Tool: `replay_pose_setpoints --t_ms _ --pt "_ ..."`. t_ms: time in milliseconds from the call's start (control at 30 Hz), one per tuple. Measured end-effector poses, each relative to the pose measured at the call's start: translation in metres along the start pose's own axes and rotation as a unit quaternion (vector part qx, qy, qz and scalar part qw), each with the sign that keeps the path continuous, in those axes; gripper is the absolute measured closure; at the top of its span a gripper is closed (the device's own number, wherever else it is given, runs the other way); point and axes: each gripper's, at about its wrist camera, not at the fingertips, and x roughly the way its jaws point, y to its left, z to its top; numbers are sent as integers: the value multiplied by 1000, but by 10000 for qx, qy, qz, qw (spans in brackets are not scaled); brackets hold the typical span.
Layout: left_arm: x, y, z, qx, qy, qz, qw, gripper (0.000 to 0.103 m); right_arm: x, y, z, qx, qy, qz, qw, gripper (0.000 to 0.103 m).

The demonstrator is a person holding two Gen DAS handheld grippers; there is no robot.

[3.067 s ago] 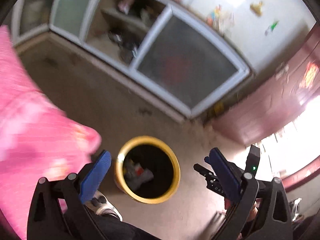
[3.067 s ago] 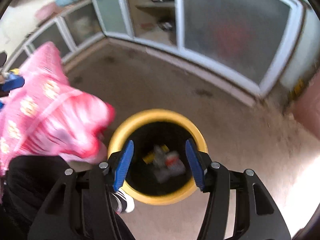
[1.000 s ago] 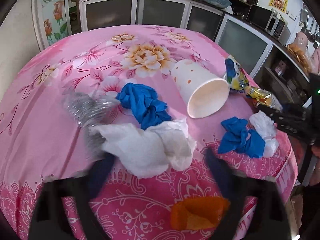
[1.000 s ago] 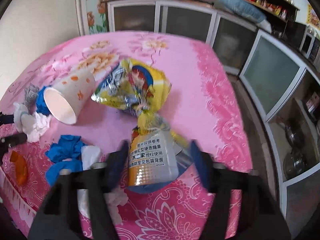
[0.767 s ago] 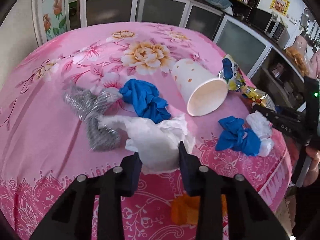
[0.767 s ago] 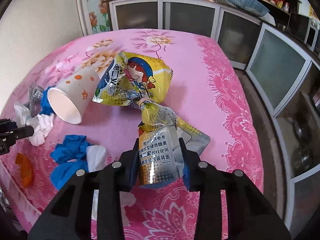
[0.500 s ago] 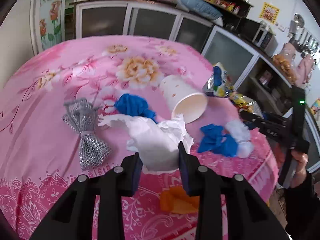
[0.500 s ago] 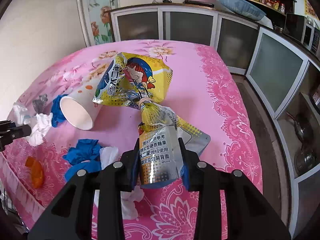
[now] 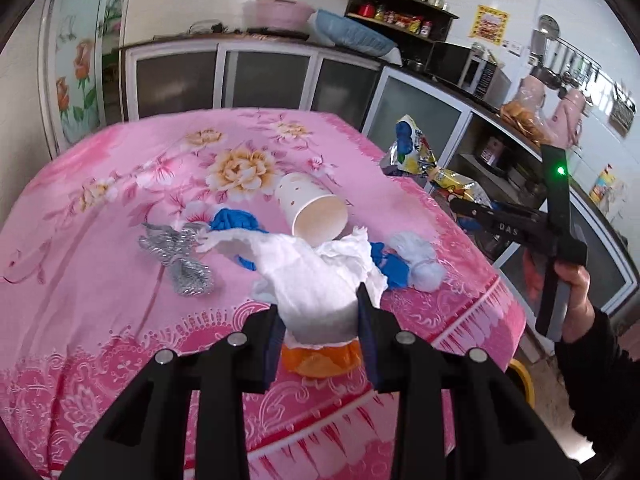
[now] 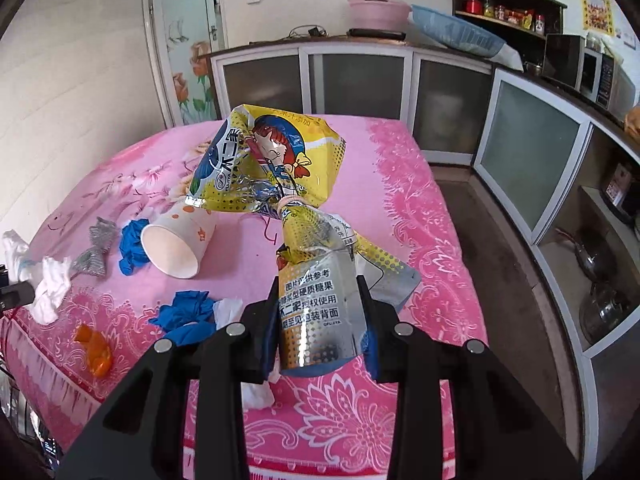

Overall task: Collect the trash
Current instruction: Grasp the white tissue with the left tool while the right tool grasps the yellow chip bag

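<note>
My left gripper point(image 9: 320, 320) is shut on a crumpled white paper towel point(image 9: 316, 272) and holds it above the pink floral tablecloth point(image 9: 120, 208). My right gripper point(image 10: 320, 320) is shut on a yellow and silver snack bag point(image 10: 272, 168), lifted off the table; the bag also shows in the left wrist view point(image 9: 416, 152). On the cloth lie a tipped paper cup point(image 9: 312, 212), blue gloves point(image 9: 236, 220), a silver mesh scrap point(image 9: 180, 256), a white wad point(image 9: 416, 260) and an orange scrap point(image 10: 94, 348).
The yellow rim of the bin point(image 9: 522, 380) shows on the floor past the table's right edge. Grey-fronted cabinets point(image 10: 360, 76) run along the back and right walls. The table edge point(image 10: 320, 456) is just below my right gripper.
Both grippers have closed on their items and lifted them: the left on the paper towel, the right on the snack bag. Both views have pulled up and back from the table.
</note>
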Motion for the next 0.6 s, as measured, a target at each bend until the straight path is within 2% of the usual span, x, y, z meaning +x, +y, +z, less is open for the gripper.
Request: replay_pose_setpoints --t_ms 200,367,467,600 --pt "-22 -10 -8 142 -77 -28 9999 72 -36 -3 -12 126 -190 58 9997 71" --pt "-28 -38 -11 391 -116 -247 9989 72 -80 -16 -34 315 -324 -9 9990 71" --pt "-25 -65 -14 600 -100 -537 9967 72 -107 -34 -55 492 -364 -176 9980 70" --pt "-16 -102 -20 849 -36 -944 9919 71 -149 -62 -97 739 -299 -647 9947 70"
